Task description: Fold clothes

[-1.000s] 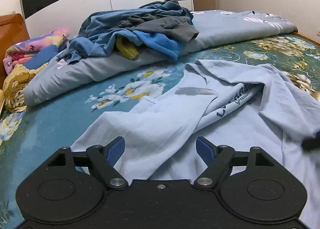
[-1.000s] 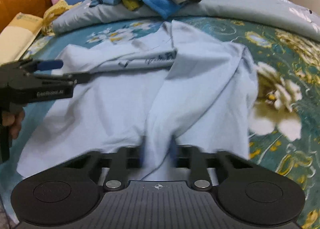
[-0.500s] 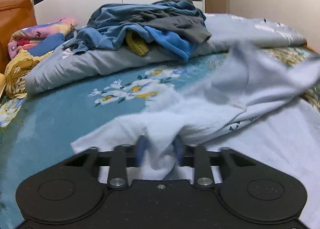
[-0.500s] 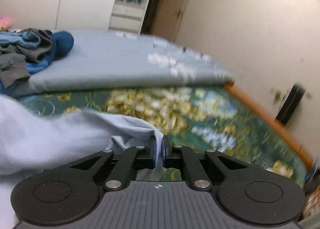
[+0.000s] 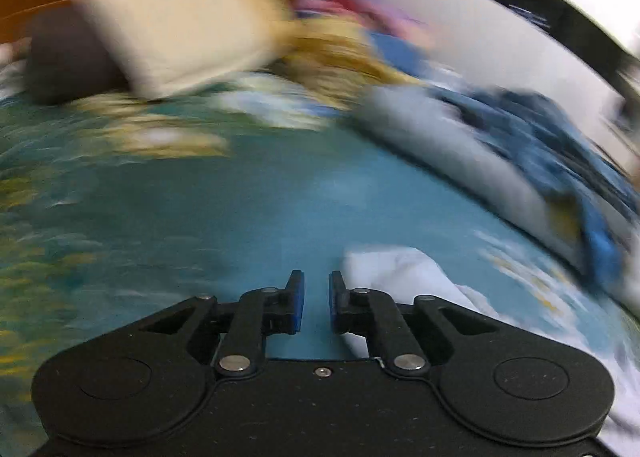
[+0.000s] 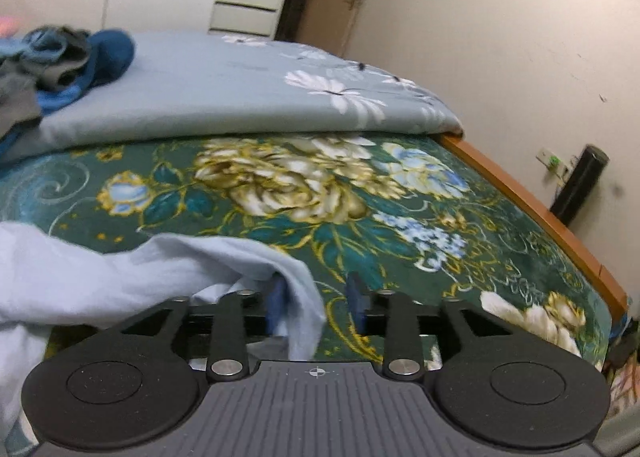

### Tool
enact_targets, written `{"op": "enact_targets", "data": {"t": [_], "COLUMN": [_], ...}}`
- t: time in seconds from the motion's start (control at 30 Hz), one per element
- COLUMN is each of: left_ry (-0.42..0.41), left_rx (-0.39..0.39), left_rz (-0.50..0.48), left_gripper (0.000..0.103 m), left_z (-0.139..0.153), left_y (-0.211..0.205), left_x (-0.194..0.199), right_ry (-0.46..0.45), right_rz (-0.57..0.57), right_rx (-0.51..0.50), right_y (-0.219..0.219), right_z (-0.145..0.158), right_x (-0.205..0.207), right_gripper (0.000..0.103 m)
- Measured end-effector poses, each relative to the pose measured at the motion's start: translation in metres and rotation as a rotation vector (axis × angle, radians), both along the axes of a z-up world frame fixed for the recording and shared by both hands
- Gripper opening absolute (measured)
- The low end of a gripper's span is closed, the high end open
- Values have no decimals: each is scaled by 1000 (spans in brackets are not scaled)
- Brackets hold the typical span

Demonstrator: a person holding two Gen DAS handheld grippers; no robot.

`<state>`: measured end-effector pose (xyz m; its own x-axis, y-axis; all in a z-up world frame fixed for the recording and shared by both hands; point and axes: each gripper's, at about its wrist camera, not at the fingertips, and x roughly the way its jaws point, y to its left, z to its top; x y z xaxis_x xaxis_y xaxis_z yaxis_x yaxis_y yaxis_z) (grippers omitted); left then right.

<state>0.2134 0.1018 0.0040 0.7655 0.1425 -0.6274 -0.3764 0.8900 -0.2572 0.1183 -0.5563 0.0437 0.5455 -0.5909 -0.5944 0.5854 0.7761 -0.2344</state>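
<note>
A light blue T-shirt (image 6: 120, 277) lies on the floral bedspread (image 6: 280, 185). In the right wrist view a fold of it drapes between the fingers of my right gripper (image 6: 316, 307), whose jaws stand apart and do not pinch it. In the blurred left wrist view the shirt's edge (image 5: 404, 269) lies just right of my left gripper (image 5: 316, 301). Its jaws are a narrow gap apart with only bedspread between them.
A heap of blue and grey clothes (image 6: 60, 61) sits on a folded grey quilt (image 6: 240, 97) at the back. A cream pillow (image 5: 180, 21) and the wooden headboard lie ahead of the left gripper. The bed's wooden edge (image 6: 540, 213) runs along the right.
Both grippers have let go of the shirt. The right jaws opened with the cloth still draped there. The left gripper swung left toward the pillows, its view now blurred.
</note>
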Motion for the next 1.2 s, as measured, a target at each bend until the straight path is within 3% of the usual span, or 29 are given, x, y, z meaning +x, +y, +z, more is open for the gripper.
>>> {"op": "enact_targets", "data": {"t": [0.03,0.1,0.17,0.23,0.33,0.37,0.43,0.53,0.63,0.7,0.73,0.77,0.8,0.87,0.93,1.03,1.07,1.1,1.13,1.17,1.2], "left_ry": [-7,-43,-77,-77,-56,-32,28,103,136,124,123,122,119,97,56,-74,-111,-129,-120,-110,-99], "left_rx": [39,89,102,119,86,80,77,63,78,87,72,58,59,83,119,141,131,129,128,128,127], "left_rz": [24,16,-154,-353,-651,-718,-792,-874,-918,-934,-930,-925,-908,-897,-888,-821,-778,-738,-703,-668,-634], "left_gripper": [12,29,47,49,59,59,59,65,70,65,57,33,16,12,11,12,16,28,35,38,38], "left_z": [6,21,32,34,23,16,2,-17,-30,-29,-29,-28,-27,-22,-11,10,15,17,15,13,12], "left_y": [4,2,-25,-63,-121,-136,-159,-184,-192,-197,-198,-198,-196,-199,-204,-208,-210,-214,-216,-218,-221], "left_x": [-3,-4,11,31,63,74,91,110,113,107,107,106,106,105,106,116,125,136,146,156,165], "right_ry": [-23,-67,-94,-73,-50,-17,56,138,185,189,196,204,201,186,170,101,62,7,-38,-69,-44], "right_rz": [-5,3,55,193,359,439,567,616,613,623,628,632,639,651,664,665,645,623,618,606,575], "right_rx": [4,0,0,24,21,77,189,236,277,317,331,339,342,361,351,290,255,204,162,123,101], "right_y": [-1,3,12,31,66,76,93,105,103,100,99,99,99,98,97,93,90,89,89,89,91], "right_z": [3,12,18,17,9,1,-14,-39,-56,-62,-64,-66,-66,-60,-54,-35,-27,-17,-12,-8,-9], "right_x": [-2,-1,15,47,97,117,152,178,186,182,180,179,178,179,182,195,199,205,210,217,226], "right_gripper": [35,38,42,51,53,53,53,53,52,49,46,28,11,4,3,3,3,3,3,5,7]}}
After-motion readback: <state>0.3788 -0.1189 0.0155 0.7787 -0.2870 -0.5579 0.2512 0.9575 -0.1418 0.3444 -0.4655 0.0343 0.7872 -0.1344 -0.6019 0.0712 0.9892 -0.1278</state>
